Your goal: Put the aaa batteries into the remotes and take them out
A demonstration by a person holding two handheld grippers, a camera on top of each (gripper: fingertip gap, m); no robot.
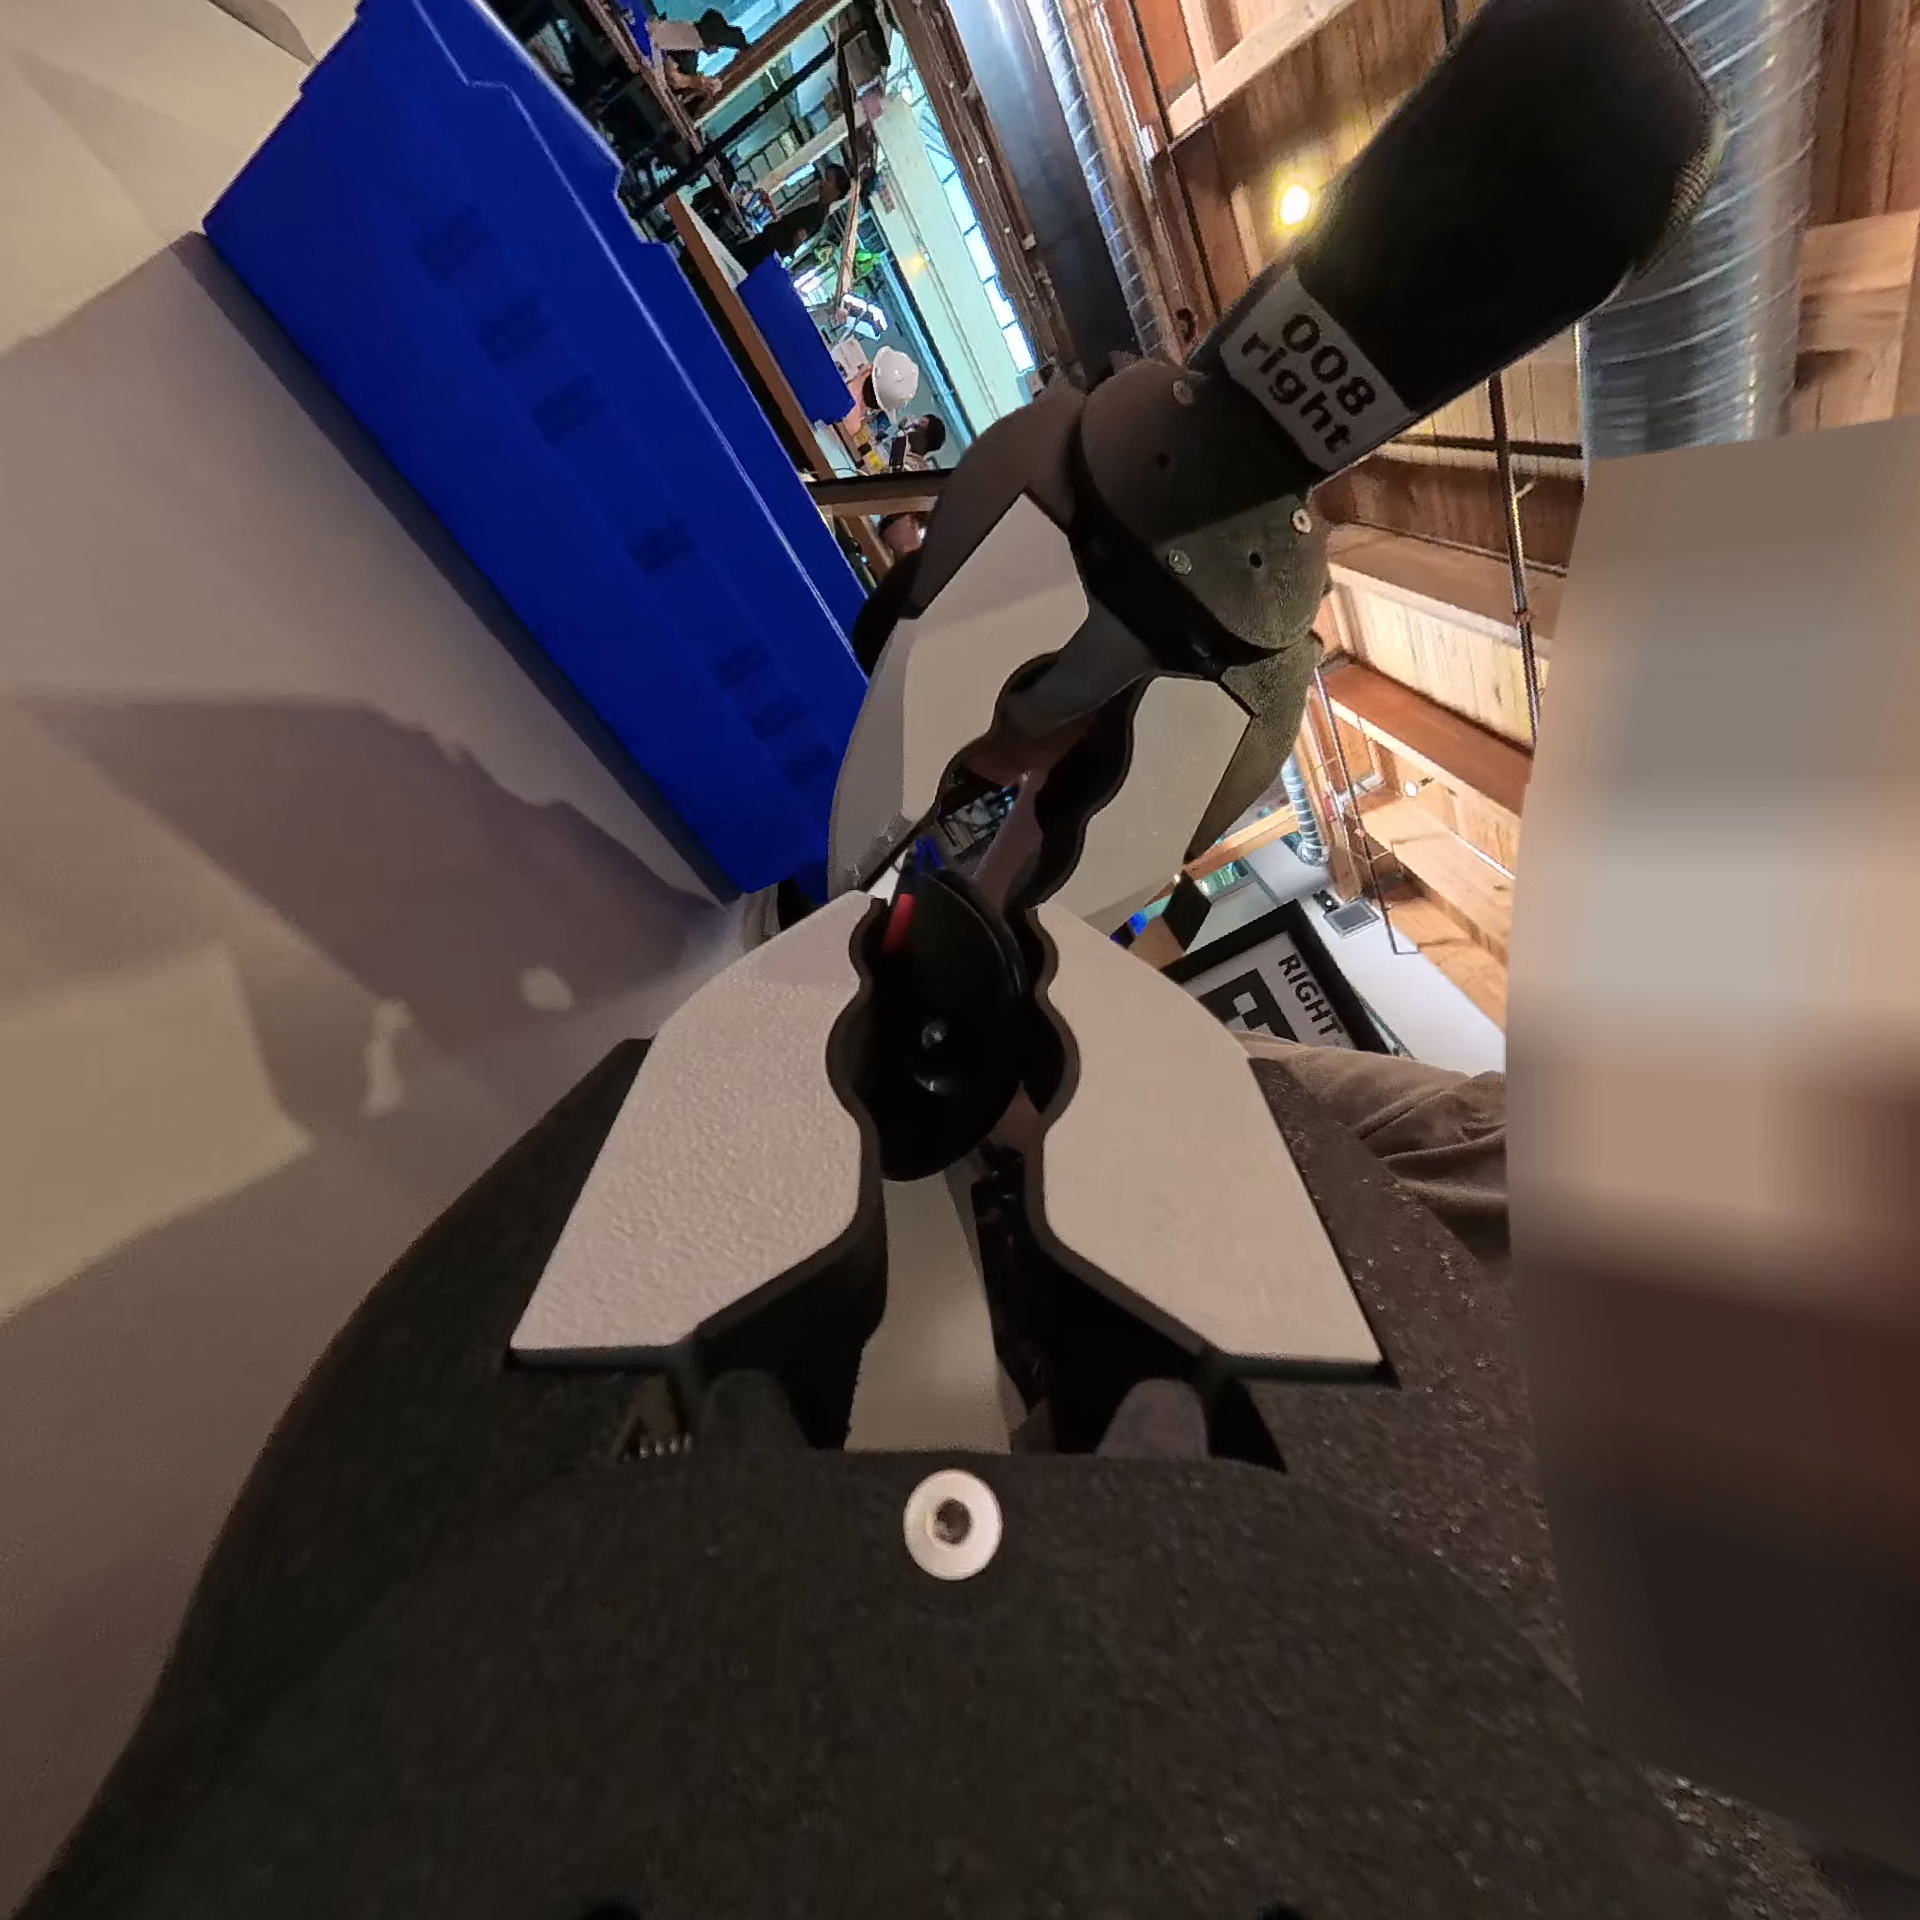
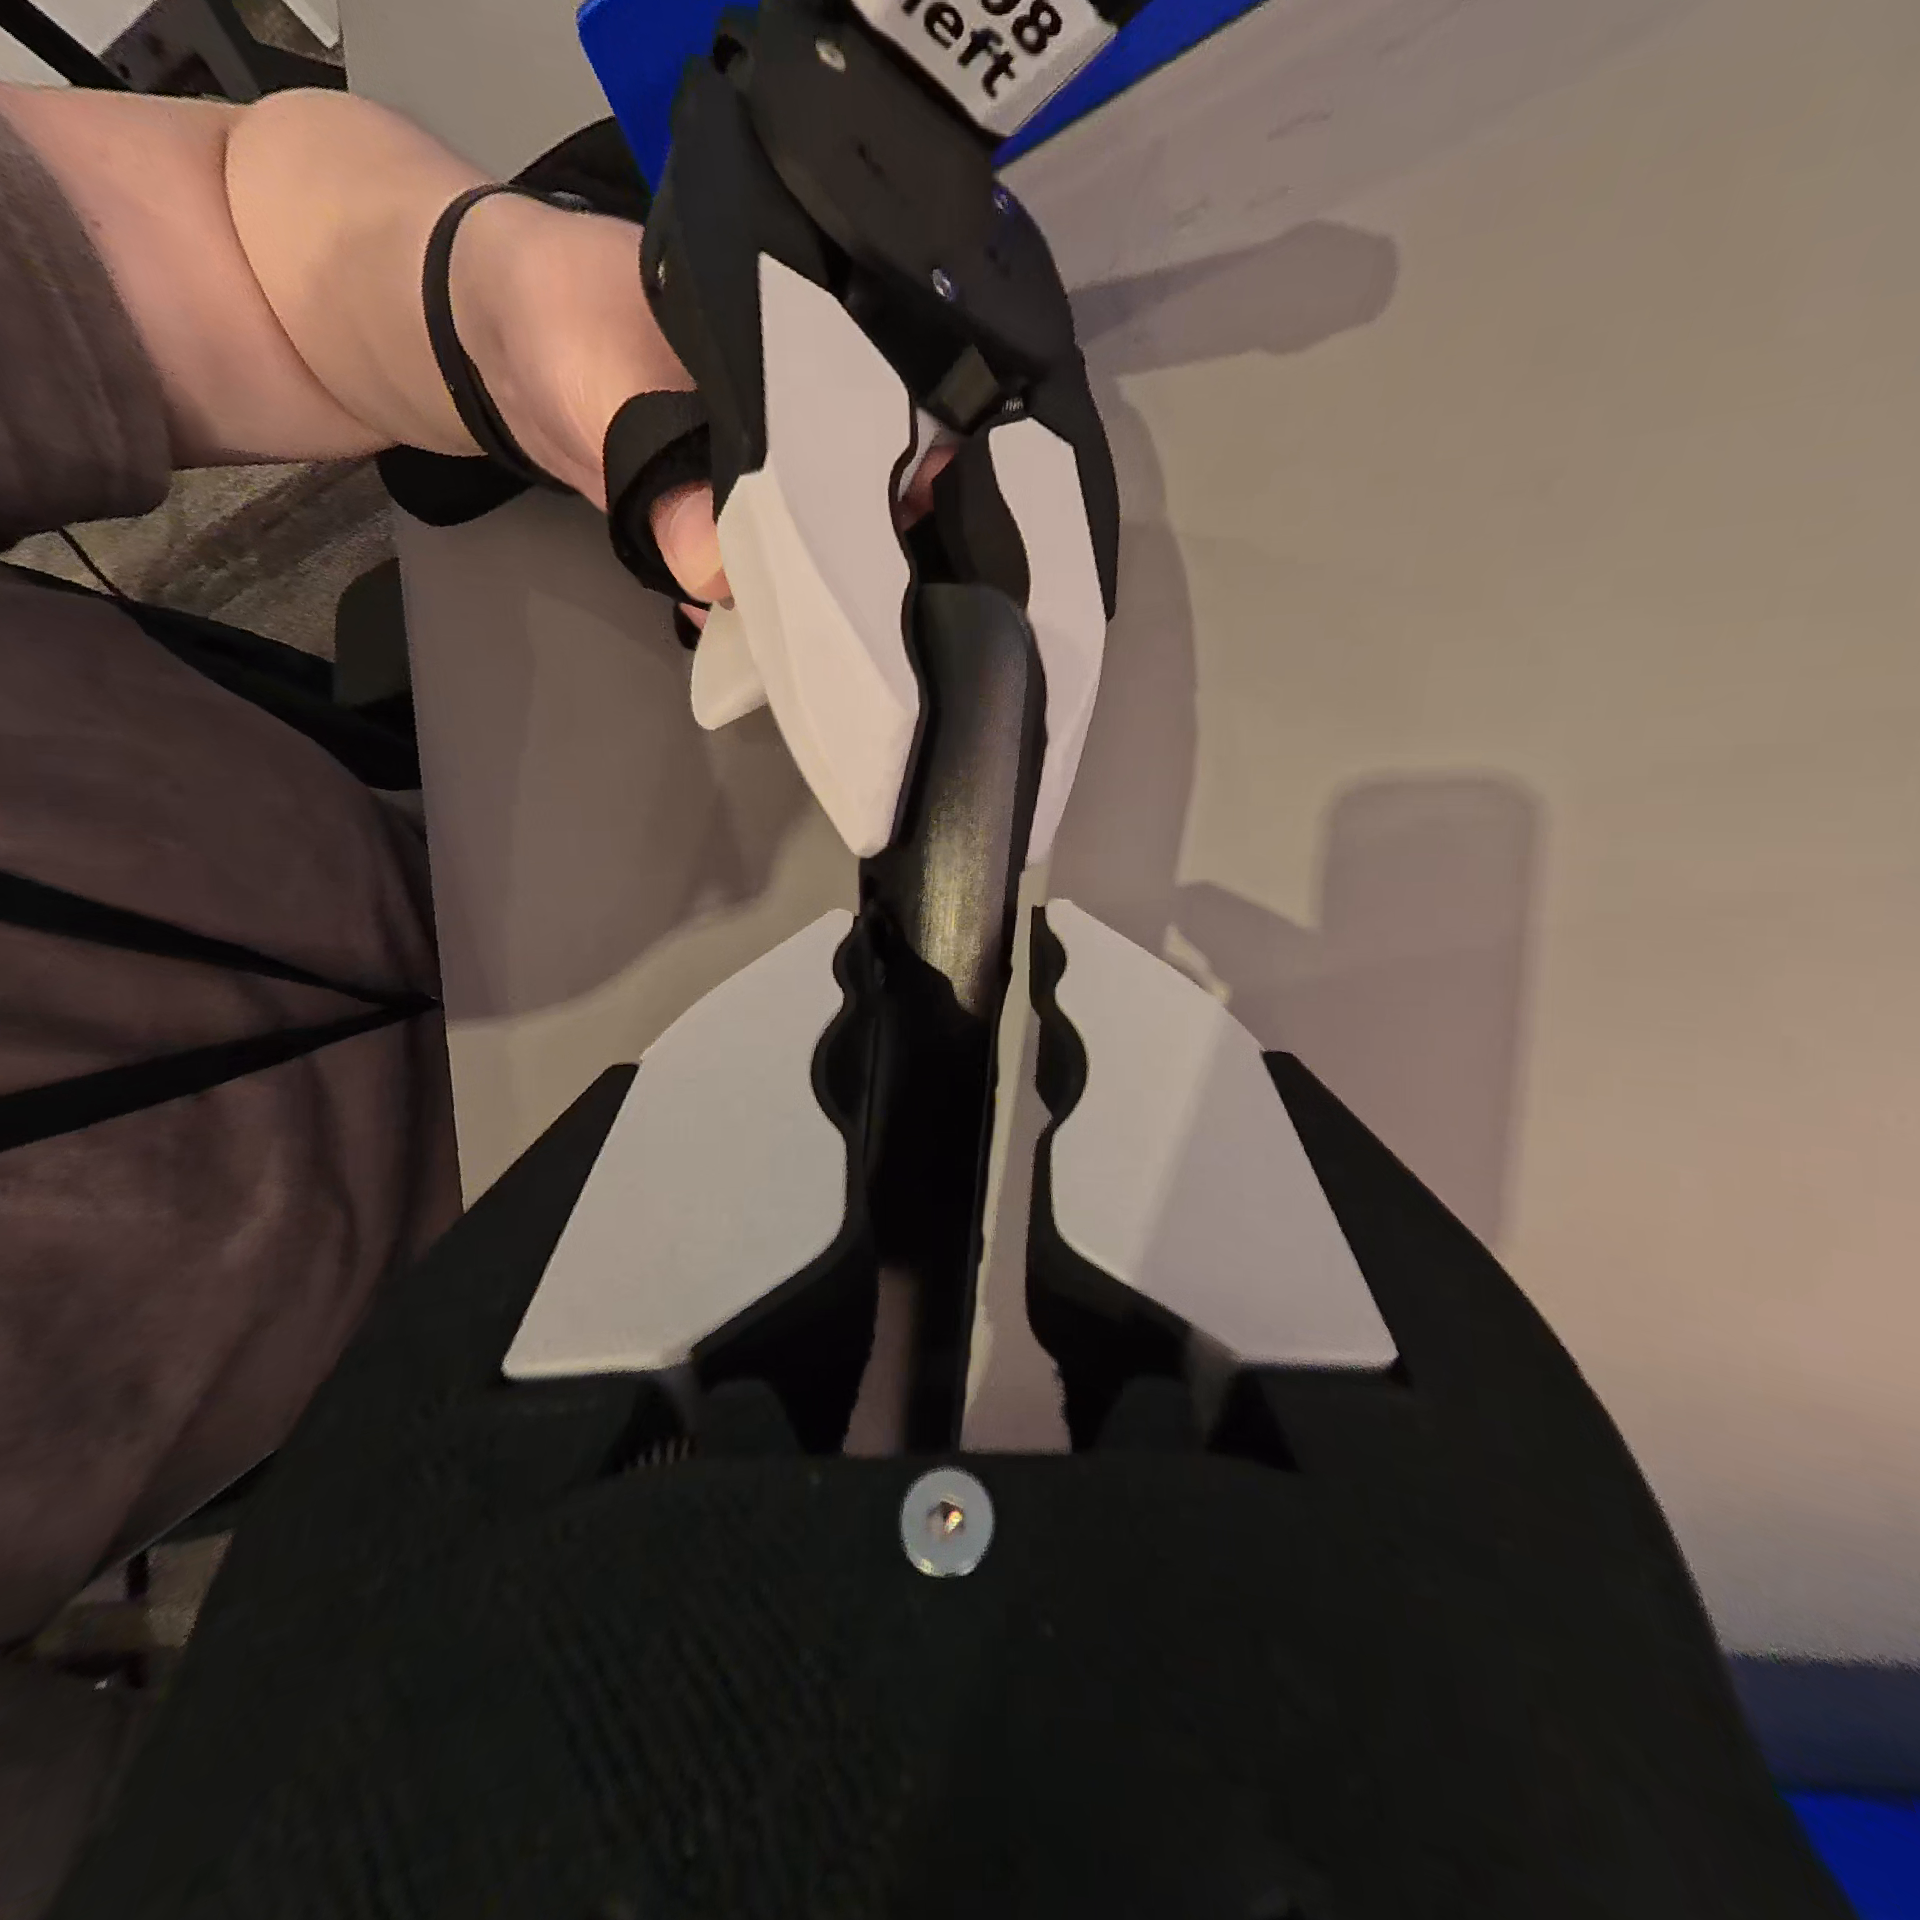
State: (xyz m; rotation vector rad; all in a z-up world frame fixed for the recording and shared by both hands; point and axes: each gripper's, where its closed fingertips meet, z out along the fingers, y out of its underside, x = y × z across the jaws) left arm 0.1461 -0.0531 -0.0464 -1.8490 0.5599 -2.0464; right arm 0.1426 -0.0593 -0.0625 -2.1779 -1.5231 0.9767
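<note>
A blue bin (image 1: 540, 436) stands on the pale table (image 1: 208, 831), beyond and to the left of the remote (image 1: 935, 1029) in the left wrist view. The right claw (image 1: 1013, 831) crowds in from above the remote, hiding the far end of it. In the right wrist view a person's hand (image 2: 499, 343) (a black strap around its wrist) holds the left claw (image 2: 956, 821) beside the remote (image 2: 971, 935).

The black remote is raised off the table, held between the 2 claws. The left claw (image 1: 951, 1049) is clamped on one end, fingers (image 1: 727, 1143) pressed to its sides. The right claw (image 2: 940, 1039) grips the other end, edge-on between its fingers (image 2: 717, 1174).
</note>
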